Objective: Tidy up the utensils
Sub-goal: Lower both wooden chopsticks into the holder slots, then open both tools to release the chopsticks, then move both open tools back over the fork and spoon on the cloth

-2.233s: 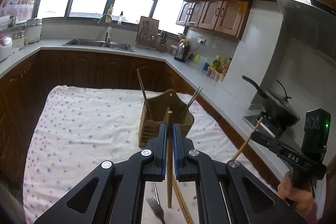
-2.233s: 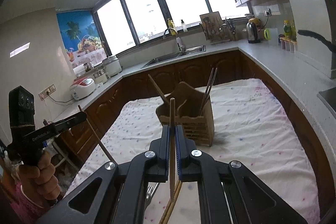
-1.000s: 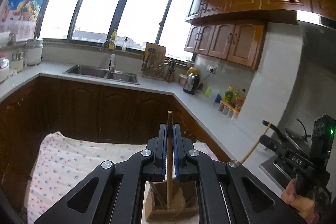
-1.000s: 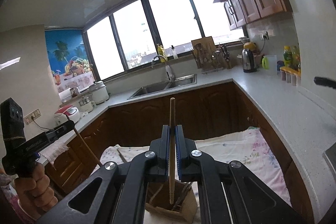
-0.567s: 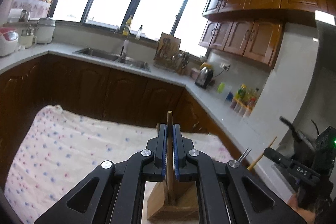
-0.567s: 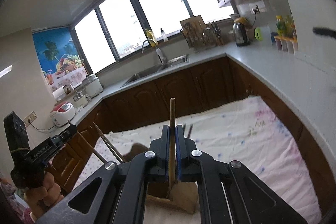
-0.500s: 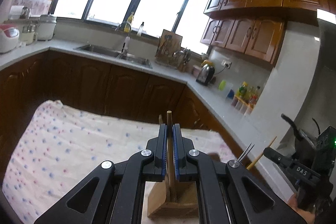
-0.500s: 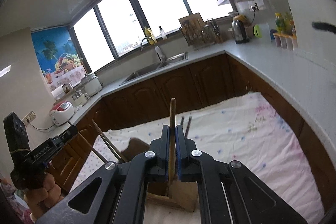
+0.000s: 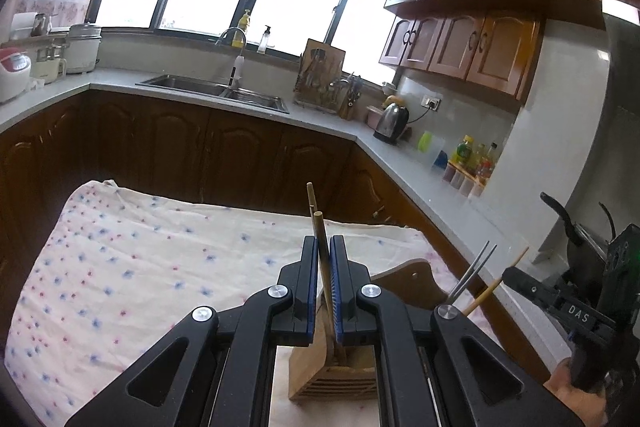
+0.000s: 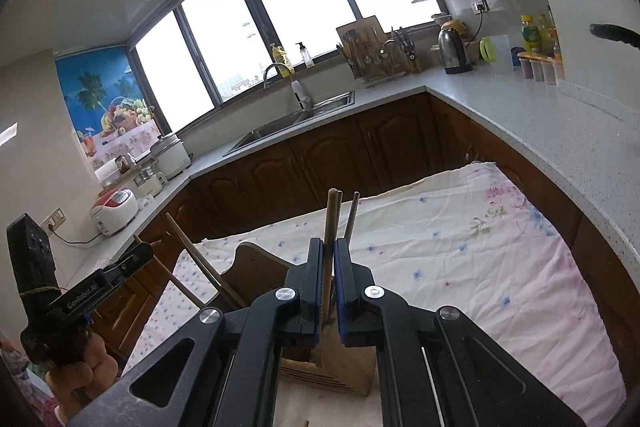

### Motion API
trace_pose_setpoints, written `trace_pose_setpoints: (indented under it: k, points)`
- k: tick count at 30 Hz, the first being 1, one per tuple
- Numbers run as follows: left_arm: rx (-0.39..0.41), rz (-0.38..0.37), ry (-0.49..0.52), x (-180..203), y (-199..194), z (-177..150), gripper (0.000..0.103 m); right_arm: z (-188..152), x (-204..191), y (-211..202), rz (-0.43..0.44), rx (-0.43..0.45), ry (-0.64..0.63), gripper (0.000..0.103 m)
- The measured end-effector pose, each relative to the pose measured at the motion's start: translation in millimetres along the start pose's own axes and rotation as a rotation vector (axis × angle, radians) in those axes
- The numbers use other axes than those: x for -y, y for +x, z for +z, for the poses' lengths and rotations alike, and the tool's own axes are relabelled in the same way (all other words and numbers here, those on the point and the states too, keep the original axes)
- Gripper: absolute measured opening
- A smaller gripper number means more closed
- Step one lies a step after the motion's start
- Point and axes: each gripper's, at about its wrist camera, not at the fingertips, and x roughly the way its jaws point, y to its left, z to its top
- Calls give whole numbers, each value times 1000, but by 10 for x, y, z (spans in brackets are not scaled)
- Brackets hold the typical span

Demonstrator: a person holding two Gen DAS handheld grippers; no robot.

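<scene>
A wooden utensil holder point(image 9: 336, 373) stands on the flowered cloth, right under both grippers; it also shows in the right wrist view point(image 10: 256, 273). My left gripper point(image 9: 323, 263) has its jaws slightly parted around a wooden chopstick point(image 9: 320, 239) that leans loose between them, its lower end in the holder. My right gripper point(image 10: 328, 263) likewise has parted jaws around a wooden chopstick point(image 10: 330, 219) standing in the holder. Metal chopsticks point(image 9: 472, 273) and another wooden chopstick point(image 10: 200, 259) stand in the holder.
The table is covered by a white flowered cloth point(image 9: 140, 267). Dark wood cabinets and a grey counter with a sink point(image 9: 216, 91) wrap around behind. A kettle point(image 9: 392, 125) and bottles stand on the counter. A black pan point(image 9: 576, 227) sits at the right.
Both grippers came down over the holder with their chopsticks. The jaws have parted a little and the chopsticks now tilt loose with their lower ends in the holder.
</scene>
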Motion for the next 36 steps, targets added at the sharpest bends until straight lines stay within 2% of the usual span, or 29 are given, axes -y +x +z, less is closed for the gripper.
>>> trace_pose_setpoints:
  k: [12, 17, 18, 20, 22, 24, 25, 26, 28, 30, 31, 33, 34, 36]
  points:
    - [-11, -1, -7, -76, -77, -35, 5, 0, 47, 25, 2, -16, 9, 6]
    - [-35, -8, -15, -96, -93, -9, 7, -8, 118, 25, 17, -22, 46, 15]
    - [-39, -5, -15, -101, -99, -6, 12, -10, 122, 19, 14, -20, 50, 16]
    - [-43, 3, -21, -125, -120, 0, 22, -16, 154, 0, 12, -15, 62, 27]
    - [-43, 5, -27, -150, -151, 3, 23, -17, 164, -14, 11, -14, 68, 29]
    - [-49, 8, -29, -140, -167, 9, 25, -11, 182, -44, 8, -8, 77, 40]
    - [-49, 7, -28, -131, -176, 10, 27, -7, 193, -61, 10, -3, 81, 52]
    - [-50, 8, -28, -132, -193, 13, 32, -1, 200, -93, 9, 7, 87, 60]
    - [-47, 17, -29, -114, -234, 17, 53, -4, 210, -142, 11, 20, 93, 67]
    - [-35, 31, -36, -119, -311, 7, 65, -17, 222, -207, 23, 32, 104, 76]
    - [-30, 34, -38, -125, -352, -5, 67, -31, 228, -237, 31, 37, 109, 81]
    - [-34, 51, -44, -142, -417, -35, 84, -62, 227, -295, 43, 42, 113, 90]
    - [-33, 60, -48, -151, -463, -56, 84, -77, 230, -325, 45, 47, 114, 94]
    - [-37, 59, -53, -162, -567, -111, 85, -129, 229, -412, 46, 58, 113, 96]
